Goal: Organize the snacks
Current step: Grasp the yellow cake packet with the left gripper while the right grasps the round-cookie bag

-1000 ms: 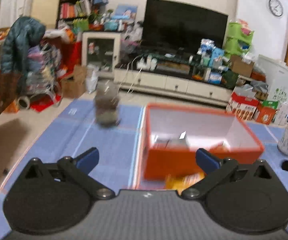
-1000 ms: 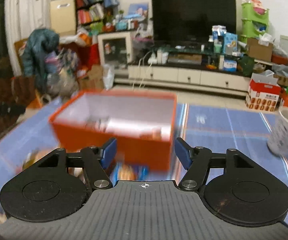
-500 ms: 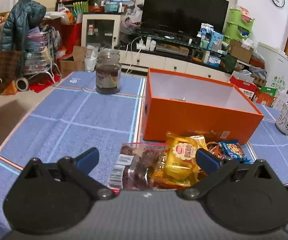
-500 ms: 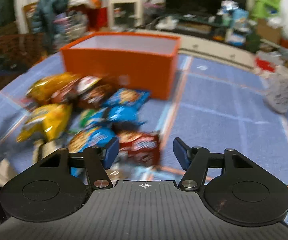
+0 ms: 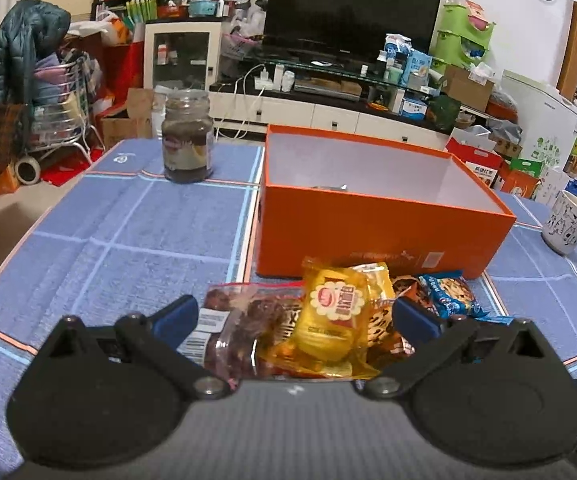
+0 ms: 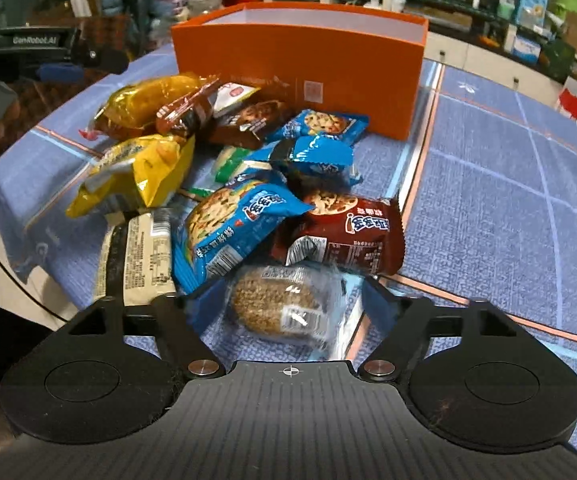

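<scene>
An open orange box [image 5: 384,226] stands on the blue tablecloth, and it shows in the right wrist view [image 6: 300,64] too. A pile of snack packets lies in front of it. My left gripper [image 5: 294,316] is open, with a yellow packet [image 5: 334,314] and a clear bag of dark snacks [image 5: 244,328] between its fingers. My right gripper [image 6: 284,300] is open around a clear-wrapped brown seeded cake [image 6: 284,306] at the table's near edge. Blue cookie packets [image 6: 232,228] and a dark red packet [image 6: 344,236] lie just beyond it.
A dark glass jar [image 5: 187,142] stands at the far left of the table. A white patterned mug [image 5: 566,222] stands at the right. Yellow packets [image 6: 136,168] lie left in the pile. The left gripper's body [image 6: 48,56] shows in the right wrist view at far left.
Both grippers have pulled back from the box and dropped low over the snack pile. The right gripper now straddles the seeded cake; the left straddles the yellow packet.
</scene>
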The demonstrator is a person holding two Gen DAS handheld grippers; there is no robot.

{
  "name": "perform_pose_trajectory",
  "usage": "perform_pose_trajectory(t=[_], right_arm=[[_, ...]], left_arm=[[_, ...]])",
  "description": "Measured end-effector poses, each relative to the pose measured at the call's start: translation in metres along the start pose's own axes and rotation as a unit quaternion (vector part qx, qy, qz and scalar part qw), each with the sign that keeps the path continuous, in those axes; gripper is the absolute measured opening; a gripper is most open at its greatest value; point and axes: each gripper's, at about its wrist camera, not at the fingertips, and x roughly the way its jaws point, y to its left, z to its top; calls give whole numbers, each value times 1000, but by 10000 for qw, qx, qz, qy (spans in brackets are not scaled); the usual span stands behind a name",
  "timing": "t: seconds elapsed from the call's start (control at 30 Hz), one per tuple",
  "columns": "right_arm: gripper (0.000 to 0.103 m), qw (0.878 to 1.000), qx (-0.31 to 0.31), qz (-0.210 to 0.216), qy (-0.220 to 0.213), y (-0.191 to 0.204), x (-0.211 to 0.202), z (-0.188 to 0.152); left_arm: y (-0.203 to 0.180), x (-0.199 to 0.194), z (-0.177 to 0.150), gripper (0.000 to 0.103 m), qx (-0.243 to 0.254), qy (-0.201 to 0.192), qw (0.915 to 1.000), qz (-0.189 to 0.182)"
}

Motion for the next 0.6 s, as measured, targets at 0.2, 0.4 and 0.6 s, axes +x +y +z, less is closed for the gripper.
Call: perform_pose_trajectory(t=[0.2,0.4,0.6], right_arm=[[62,9996,39,146,238,4,10,1],[39,9997,56,0,258,3,8,0],[33,9996,79,-32,263,1,4,3]], left_arm=[[-2,4,2,102,-56,35,10000,5],[-10,13,2,102,35,154,9999,-61],[-19,21,5,102,162,177,9996,-121]])
